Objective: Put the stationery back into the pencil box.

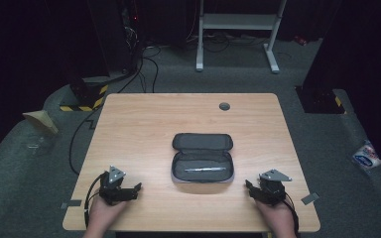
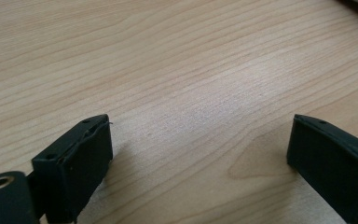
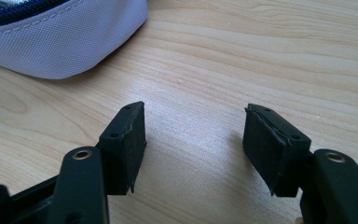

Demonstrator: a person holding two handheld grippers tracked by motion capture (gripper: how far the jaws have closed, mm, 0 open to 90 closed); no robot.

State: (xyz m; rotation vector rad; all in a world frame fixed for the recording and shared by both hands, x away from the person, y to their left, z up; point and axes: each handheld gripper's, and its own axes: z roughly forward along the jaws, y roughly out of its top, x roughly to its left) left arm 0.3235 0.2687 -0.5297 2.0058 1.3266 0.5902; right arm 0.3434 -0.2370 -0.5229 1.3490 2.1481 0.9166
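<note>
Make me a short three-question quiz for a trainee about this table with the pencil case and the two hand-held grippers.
1. True or false: the pencil case lies open on the table.
2. What lies inside the case? A) scissors B) a pen C) a ruler
3. Fill in: the left hand-held gripper and the right hand-held gripper both have their jaws ____, with bare wood between them.

Key: 1 true; 2 B; 3 open.
</note>
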